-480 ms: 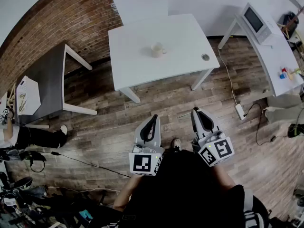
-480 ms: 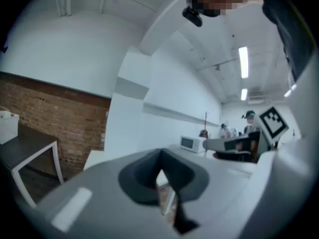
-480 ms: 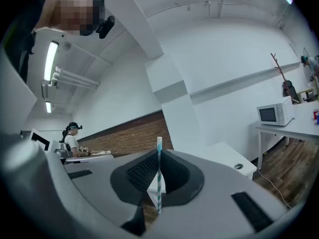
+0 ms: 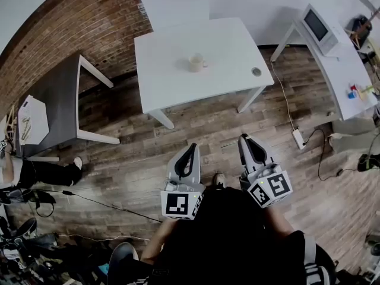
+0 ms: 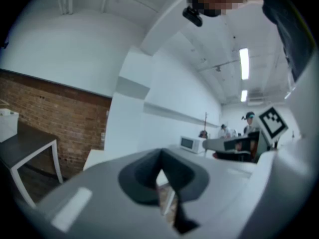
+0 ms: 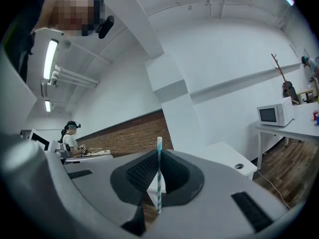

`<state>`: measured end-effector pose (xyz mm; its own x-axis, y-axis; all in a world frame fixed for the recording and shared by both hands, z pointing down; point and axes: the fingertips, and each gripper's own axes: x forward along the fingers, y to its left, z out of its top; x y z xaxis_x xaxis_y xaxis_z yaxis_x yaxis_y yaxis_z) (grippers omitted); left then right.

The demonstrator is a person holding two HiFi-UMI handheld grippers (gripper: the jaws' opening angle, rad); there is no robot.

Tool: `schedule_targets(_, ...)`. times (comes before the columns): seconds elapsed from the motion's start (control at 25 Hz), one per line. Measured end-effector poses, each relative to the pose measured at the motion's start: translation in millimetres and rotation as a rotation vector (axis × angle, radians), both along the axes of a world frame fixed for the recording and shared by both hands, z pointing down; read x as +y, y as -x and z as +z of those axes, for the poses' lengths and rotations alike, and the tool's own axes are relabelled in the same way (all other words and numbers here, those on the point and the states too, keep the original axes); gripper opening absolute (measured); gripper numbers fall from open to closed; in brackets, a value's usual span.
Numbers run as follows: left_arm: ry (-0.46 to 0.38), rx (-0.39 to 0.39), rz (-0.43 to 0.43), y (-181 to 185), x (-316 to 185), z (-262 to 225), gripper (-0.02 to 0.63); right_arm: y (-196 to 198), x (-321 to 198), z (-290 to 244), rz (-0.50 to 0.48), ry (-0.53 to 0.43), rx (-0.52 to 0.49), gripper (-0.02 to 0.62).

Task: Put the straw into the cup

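Note:
A pale cup (image 4: pixel 196 62) stands near the middle of the white table (image 4: pixel 172 82), far ahead of both grippers. A teal-and-white striped straw (image 6: pixel 159 176) stands upright between the jaws of my right gripper (image 6: pixel 159 156), which is shut on it. In the head view the right gripper (image 4: pixel 246 140) is held over the wooden floor, well short of the table, and the straw cannot be made out there. My left gripper (image 4: pixel 192 149) hangs beside it at the same height. In the left gripper view its jaws (image 5: pixel 160 156) meet with nothing between them.
A small round object (image 4: pixel 256 72) lies near the table's right corner. A grey table (image 4: pixel 56 100) stands at the left by the brick wall. A white desk (image 4: pixel 347 70) with a microwave (image 4: pixel 320 25) is at the right. A power strip (image 4: pixel 298 138) and cable lie on the floor.
Both grippers stay where they were. A seated person at the far left has shifted, and a dark rounded shape has come in at the bottom edge.

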<state>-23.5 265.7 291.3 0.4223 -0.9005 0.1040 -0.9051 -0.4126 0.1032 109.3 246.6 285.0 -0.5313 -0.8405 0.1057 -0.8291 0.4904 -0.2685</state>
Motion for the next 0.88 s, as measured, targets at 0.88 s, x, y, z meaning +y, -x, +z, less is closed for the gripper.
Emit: schedule_targets(0.88, 0.010, 0.036, 0.076, 75.7, -9.5, 14.6, 0.005, 64.6, -4.9, -7.5, 0.126, 0.005, -0.021, 0.018)
